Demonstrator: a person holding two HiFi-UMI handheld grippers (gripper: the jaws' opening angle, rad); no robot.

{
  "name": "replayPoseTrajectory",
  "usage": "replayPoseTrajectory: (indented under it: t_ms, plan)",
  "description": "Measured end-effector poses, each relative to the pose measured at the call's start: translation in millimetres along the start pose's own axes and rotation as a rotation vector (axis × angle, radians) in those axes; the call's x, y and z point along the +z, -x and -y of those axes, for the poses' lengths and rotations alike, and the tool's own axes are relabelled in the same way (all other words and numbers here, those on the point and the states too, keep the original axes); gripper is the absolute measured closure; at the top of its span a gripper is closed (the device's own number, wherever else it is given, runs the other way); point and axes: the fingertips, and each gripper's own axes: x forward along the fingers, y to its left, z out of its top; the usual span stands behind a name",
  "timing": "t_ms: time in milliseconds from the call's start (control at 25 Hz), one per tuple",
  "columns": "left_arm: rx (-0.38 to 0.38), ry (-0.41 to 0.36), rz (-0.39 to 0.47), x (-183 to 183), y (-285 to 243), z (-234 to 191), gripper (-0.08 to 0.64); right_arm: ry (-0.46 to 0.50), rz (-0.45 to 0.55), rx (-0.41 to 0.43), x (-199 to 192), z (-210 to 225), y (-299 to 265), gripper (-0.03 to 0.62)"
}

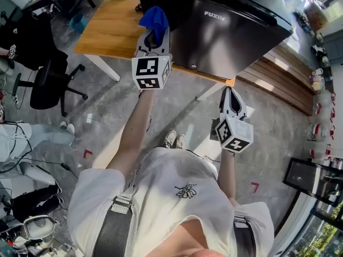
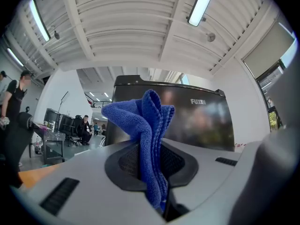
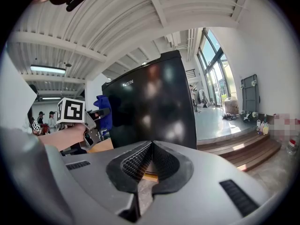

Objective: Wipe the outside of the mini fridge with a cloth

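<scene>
Two tools: left tool (image 2: 152, 172) clamps cloth (image 2: 145, 121), upright, nr fridge (image 1: 225, 31); right tool (image 3: 151, 158) closed, empty

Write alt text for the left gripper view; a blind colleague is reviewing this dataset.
The left gripper is shut on a folded blue cloth, which sticks up between its jaws in front of a glossy black fridge. A white ceiling with strip lights is above, and a person stands at the far left.

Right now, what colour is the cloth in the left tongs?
Blue cloth; clearest in the left gripper view.
</scene>
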Motion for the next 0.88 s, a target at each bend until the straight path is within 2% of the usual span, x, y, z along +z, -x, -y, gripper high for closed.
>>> replayPoseTrajectory:
  t_ms: [240,520,880]
  plan:
    - [-0.080,0.051,0.007,5,-2,50,0.505,-0.015,-0.004,-0.013,-4,6,8,0.578]
    - [-0.228,0.027,0.011,9,-7,125,0.505,-0.042,0.001,-0.057,-10,23,18,0.578]
    - [-0.406,0.040,-0.004,7,-21,224,0.505,-0.076,0.029,-0.141,-6,61,36,0.578]
